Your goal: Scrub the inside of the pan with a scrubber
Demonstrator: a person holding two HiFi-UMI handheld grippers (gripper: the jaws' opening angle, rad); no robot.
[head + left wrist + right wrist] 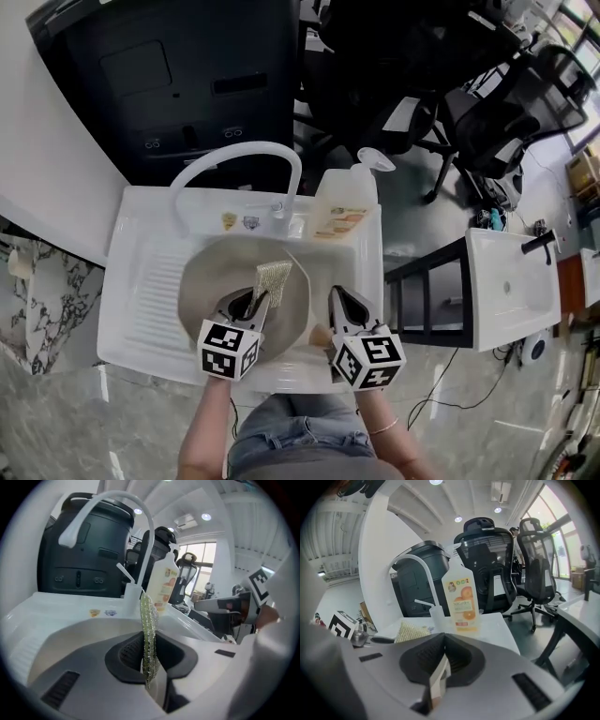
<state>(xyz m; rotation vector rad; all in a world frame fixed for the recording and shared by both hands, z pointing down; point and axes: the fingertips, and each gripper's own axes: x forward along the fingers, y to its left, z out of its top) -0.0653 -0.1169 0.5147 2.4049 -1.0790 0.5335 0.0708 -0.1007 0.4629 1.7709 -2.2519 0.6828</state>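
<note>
A round grey pan (208, 274) lies in the white sink (141, 281). My left gripper (253, 302) is shut on a yellow-green mesh scrubber (273, 278), which hangs over the pan's right half. In the left gripper view the scrubber (148, 634) stands upright, pinched between the jaws. My right gripper (339, 305) is at the pan's right rim, shut on the pan's pale wooden handle (320, 335). In the right gripper view the handle (439, 679) shows as a thin strip between the jaws, with the scrubber (411, 632) to the left.
A white arched faucet (239, 159) rises behind the sink. An orange-labelled soap bottle (345, 202) stands at the sink's back right corner. A dark cabinet (187, 75) and office chairs (487, 112) are behind. A second white basin (511, 286) stands to the right.
</note>
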